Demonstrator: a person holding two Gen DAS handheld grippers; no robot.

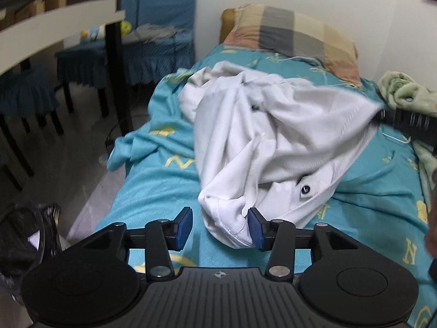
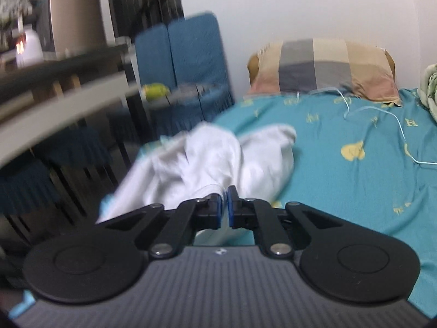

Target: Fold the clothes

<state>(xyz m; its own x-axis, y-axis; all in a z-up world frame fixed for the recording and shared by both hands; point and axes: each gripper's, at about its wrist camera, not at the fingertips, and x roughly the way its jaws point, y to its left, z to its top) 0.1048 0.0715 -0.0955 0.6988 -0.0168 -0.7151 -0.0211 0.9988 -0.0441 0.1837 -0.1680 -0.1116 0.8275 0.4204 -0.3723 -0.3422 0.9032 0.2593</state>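
Observation:
A crumpled white garment [image 1: 273, 136] with a small dark logo lies across the teal bed sheet [image 1: 153, 191]. My left gripper [image 1: 218, 225] is open at the garment's near end. A rolled ribbed fold sits between its blue pads, against the right pad and apart from the left pad. In the right wrist view, my right gripper [image 2: 224, 202] is shut on a ribbed edge of the white garment [image 2: 207, 158]. From the left wrist view, the right gripper [image 1: 382, 113] holds the garment's far right corner stretched out sideways.
A checked pillow [image 1: 295, 32] lies at the head of the bed against the wall. A green blanket [image 1: 401, 90] is bunched at the right. A thin white cable [image 2: 404, 136] runs over the sheet. Left of the bed stand blue-covered chairs [image 1: 82, 63], a table [image 1: 54, 24] and a black bag [image 1: 27, 232].

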